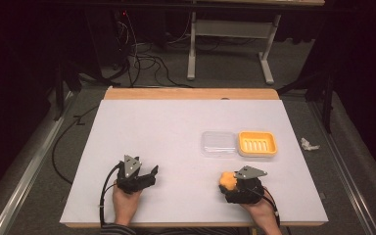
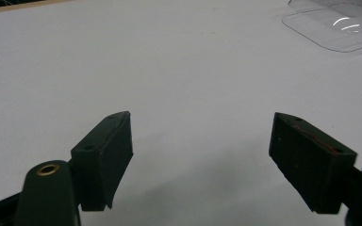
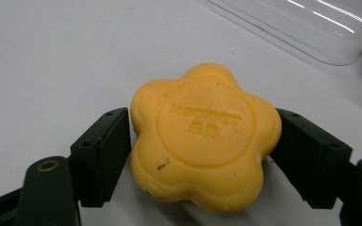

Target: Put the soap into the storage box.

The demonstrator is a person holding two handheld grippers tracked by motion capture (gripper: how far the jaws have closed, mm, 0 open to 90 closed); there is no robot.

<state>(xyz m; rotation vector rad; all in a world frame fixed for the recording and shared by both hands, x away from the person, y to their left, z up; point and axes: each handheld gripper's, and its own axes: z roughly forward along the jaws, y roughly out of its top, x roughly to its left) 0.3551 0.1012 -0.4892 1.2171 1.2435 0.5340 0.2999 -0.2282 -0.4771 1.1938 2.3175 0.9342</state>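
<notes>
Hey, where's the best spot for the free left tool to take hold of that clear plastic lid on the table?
Probably by one long edge of the clear lid, coming from above with the left tool. The lid lies flat and low on the table, open and apart from the orange dish, so only its thin rim offers opposing faces.

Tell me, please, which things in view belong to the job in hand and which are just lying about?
Likely in use: yellow flower-shaped soap clamped in the right gripper; yellow soap dish; clear lid; open left gripper.

Lying about: crumpled white scrap on the floor; floor cables.
</notes>
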